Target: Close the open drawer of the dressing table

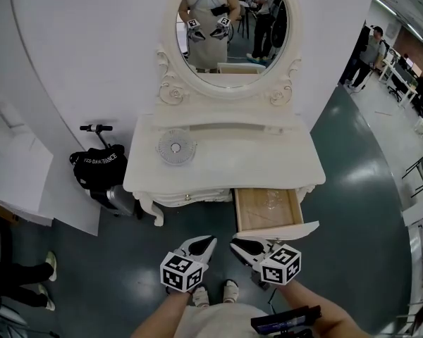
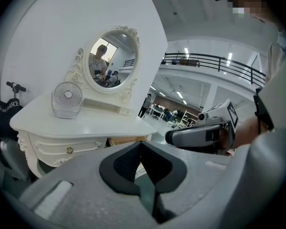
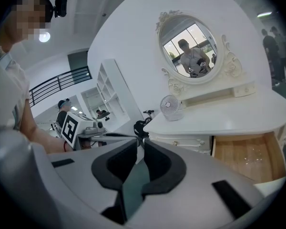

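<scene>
Well, nearest to me in the head view, the left gripper and right gripper sit side by side with their tips close together, just short of the open drawer and not touching it. In its own view, the left gripper's jaws are pressed together with nothing in them. The right gripper view shows that one's jaws a thin slit apart, also empty. The drawer is pulled out toward me from under the right end of the desk. Only the right gripper view looks into its wooden bottom, where something clear glints that I can't identify. The left gripper view catches merely a sliver of the drawer, plus the right gripper side-on. Farther back a small round fan stands on the desk's left part, and behind it rises the oval mirror, whose top the head view cuts off.
</scene>
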A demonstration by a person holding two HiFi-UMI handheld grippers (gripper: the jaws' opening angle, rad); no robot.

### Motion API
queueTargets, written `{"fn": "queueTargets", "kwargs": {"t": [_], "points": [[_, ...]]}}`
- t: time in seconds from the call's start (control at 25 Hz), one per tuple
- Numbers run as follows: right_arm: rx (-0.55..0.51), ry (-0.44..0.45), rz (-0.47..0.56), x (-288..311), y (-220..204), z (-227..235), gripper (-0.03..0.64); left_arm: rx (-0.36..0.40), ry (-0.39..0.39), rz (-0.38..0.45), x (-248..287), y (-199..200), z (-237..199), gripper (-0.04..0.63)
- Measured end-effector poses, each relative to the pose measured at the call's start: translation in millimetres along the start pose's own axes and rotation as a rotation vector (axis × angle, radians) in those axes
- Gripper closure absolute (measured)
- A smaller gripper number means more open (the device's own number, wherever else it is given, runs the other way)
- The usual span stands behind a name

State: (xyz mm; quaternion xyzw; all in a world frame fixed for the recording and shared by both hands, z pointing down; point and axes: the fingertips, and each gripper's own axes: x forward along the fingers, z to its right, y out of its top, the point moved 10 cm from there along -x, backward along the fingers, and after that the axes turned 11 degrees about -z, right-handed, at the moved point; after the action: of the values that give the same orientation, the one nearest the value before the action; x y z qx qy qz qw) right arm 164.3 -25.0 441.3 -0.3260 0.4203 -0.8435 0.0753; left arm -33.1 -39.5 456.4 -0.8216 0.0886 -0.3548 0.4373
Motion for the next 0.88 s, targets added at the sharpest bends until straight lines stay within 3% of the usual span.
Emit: {"fn": "queueTargets", "kwargs": {"t": [0.88], "points": [[-0.014,0.003,-0.014,3.1,4.8,-9.1,0.600,-0.012,-0.014,0.005,-9.6,-4.5,5.2,0.586]]}}
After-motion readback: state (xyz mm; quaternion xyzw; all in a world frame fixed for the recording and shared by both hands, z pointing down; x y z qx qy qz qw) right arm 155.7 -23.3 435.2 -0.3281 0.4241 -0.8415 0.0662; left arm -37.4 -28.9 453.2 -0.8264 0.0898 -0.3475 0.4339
